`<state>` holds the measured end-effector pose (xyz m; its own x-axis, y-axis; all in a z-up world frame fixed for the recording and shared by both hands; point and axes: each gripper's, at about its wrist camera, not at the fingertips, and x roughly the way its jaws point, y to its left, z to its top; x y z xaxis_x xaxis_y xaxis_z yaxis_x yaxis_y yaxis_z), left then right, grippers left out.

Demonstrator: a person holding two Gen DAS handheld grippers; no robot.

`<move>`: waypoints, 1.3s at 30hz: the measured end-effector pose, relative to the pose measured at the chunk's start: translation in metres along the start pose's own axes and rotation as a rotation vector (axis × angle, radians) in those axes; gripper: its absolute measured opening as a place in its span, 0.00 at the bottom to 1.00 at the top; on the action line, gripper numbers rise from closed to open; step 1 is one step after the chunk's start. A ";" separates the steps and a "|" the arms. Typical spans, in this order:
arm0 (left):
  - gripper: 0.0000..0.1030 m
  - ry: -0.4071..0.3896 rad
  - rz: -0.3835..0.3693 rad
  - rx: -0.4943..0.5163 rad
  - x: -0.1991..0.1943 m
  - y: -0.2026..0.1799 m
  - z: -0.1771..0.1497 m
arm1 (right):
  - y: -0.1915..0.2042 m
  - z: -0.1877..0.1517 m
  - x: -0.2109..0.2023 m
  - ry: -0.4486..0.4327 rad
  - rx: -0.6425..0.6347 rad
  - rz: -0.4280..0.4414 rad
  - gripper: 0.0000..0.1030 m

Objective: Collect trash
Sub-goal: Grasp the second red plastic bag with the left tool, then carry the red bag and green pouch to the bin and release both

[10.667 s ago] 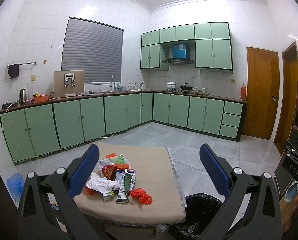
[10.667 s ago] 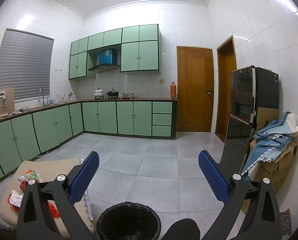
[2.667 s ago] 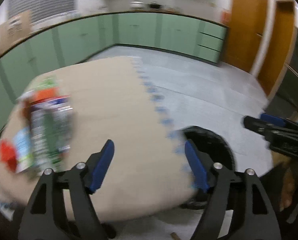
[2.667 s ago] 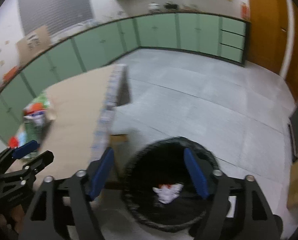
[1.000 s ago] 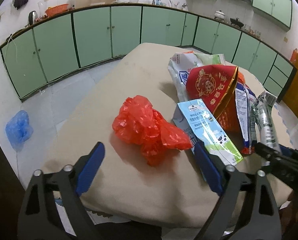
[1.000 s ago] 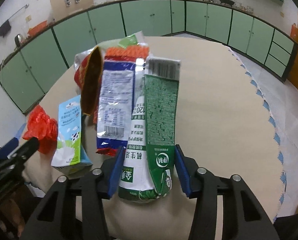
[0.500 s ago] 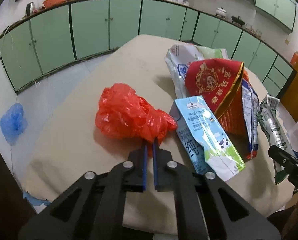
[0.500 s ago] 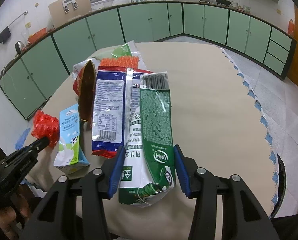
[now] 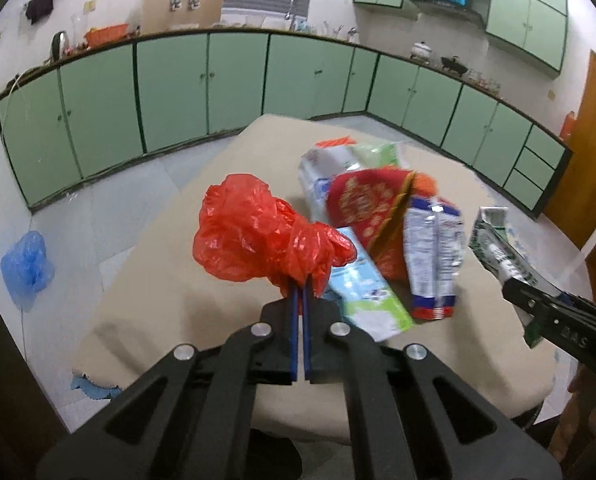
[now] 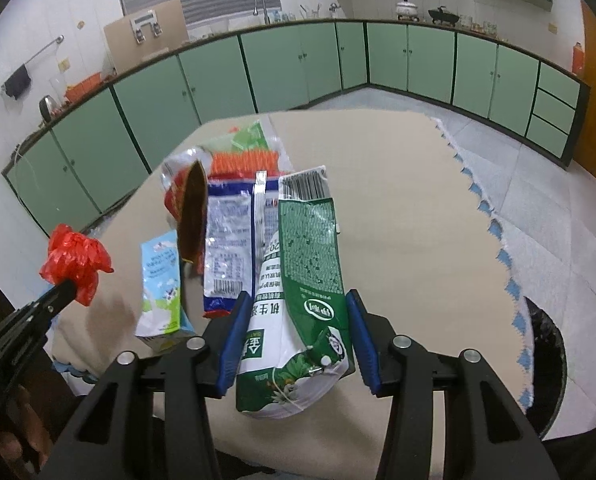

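Observation:
My left gripper [image 9: 299,292] is shut on a crumpled red plastic bag [image 9: 258,236] and holds it above the beige table [image 9: 170,280]; it also shows in the right wrist view [image 10: 74,262]. My right gripper [image 10: 294,320] is shut on a green and white milk carton [image 10: 298,304], lifted off the table; the carton shows at the right of the left wrist view [image 9: 497,252]. On the table lie a blue milk carton [image 9: 361,292], a red snack bag [image 9: 365,200] and a blue and white wrapper [image 10: 228,240].
A black trash bin [image 10: 545,364] stands on the floor by the table's right edge. A blue bag [image 9: 26,264] lies on the floor to the left. Green cabinets [image 9: 178,88] line the walls. Grey tiled floor surrounds the table.
My left gripper closed on the red bag and has lifted it off the table. My right gripper has raised the green carton a little higher.

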<state>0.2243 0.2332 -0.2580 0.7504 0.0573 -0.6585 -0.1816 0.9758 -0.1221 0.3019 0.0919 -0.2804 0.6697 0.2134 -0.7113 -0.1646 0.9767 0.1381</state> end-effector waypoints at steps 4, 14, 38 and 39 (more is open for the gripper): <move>0.00 -0.012 -0.040 0.030 -0.017 -0.022 0.001 | -0.009 0.002 -0.020 -0.029 0.008 0.002 0.46; 0.00 -0.025 -0.168 0.153 -0.043 -0.103 -0.005 | -0.055 0.002 -0.073 -0.097 0.073 -0.022 0.46; 0.00 0.054 -0.513 0.492 -0.023 -0.335 -0.054 | -0.248 -0.057 -0.139 -0.130 0.332 -0.321 0.46; 0.00 0.062 -0.522 0.502 -0.019 -0.343 -0.057 | -0.256 -0.060 -0.139 -0.126 0.344 -0.333 0.46</move>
<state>0.2360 -0.1147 -0.2462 0.6197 -0.4397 -0.6501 0.5148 0.8530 -0.0861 0.2073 -0.1893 -0.2586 0.7309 -0.1315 -0.6697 0.3082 0.9391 0.1520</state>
